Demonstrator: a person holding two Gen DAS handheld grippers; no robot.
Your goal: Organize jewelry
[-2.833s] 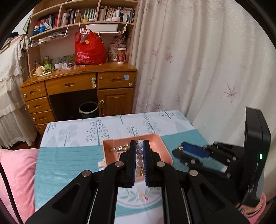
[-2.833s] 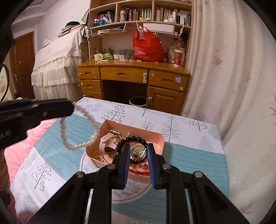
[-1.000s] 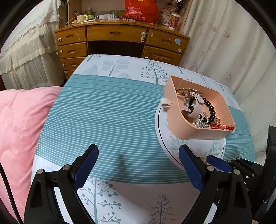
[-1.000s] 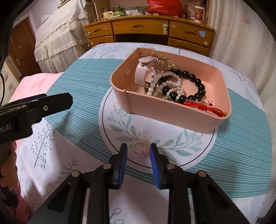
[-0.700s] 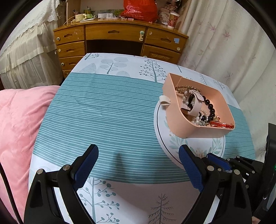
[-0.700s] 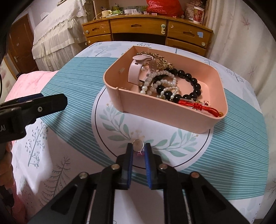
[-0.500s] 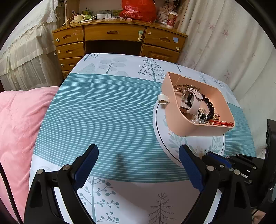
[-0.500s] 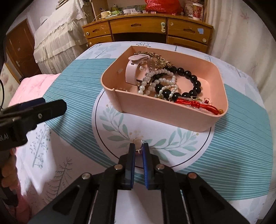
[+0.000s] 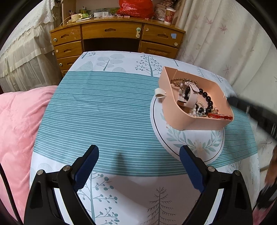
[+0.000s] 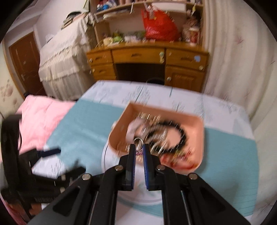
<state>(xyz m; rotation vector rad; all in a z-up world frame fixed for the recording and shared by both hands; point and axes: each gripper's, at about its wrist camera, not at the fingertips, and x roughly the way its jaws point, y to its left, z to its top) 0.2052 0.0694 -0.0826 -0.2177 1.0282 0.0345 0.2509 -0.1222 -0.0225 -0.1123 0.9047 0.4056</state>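
While clamped on the ring (image 10: 138,142), right tool (image 10: 139,149).

no text, label, brand or number can be read in either view. the red bag (image 9: 134,9) on the desk (image 9: 117,31) bears pale markings too small to make out, and the right wrist view is blurred by motion.

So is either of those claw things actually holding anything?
Yes: the right gripper pinches a small silver ring by its lower part. The left gripper is open, holding nothing.
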